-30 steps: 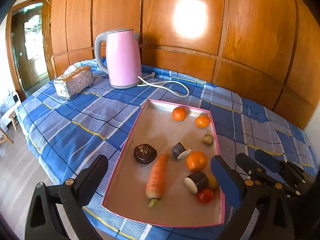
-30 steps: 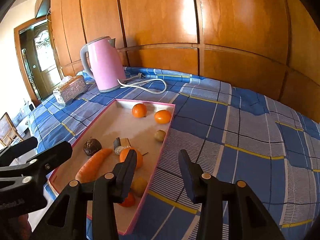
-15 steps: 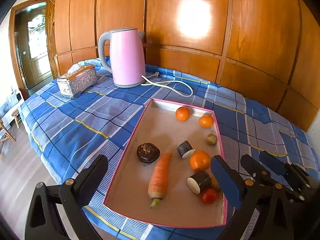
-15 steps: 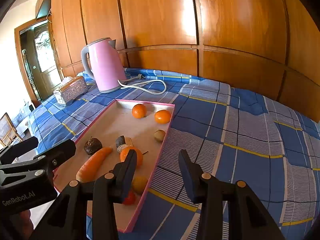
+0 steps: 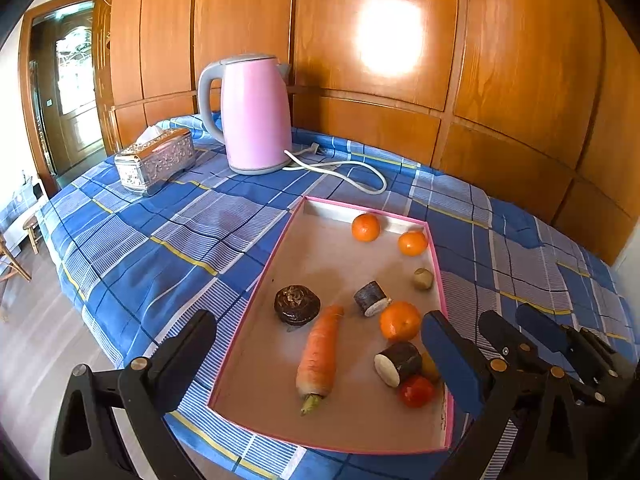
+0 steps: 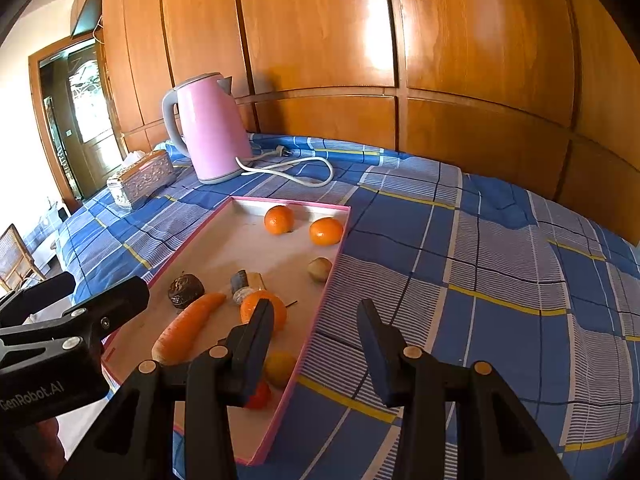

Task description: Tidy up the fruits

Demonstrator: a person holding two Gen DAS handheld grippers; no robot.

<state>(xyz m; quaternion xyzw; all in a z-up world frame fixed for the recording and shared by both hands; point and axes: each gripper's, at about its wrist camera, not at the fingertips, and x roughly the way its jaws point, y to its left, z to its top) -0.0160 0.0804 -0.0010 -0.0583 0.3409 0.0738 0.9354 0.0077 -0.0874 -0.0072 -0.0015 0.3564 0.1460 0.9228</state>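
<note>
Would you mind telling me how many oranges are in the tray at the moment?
3: orange one and orange two near the tray's far end, orange three towards the near right. Others may hide behind the jaws.

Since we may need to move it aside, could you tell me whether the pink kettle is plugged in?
Unplugged. The kettle stands upright on the tablecloth, and its white cord ends in a plug lying loose on the cloth.

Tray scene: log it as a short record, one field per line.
tray: pink rim, on blue plaid cloth
oranges: two at far end, one nearer
carrot: lying flat, mid-tray
tomato: near right corner
kettle: pink, upright, beyond tray
tissue box: left of kettle
left gripper: open, empty
right gripper: open, empty
</note>
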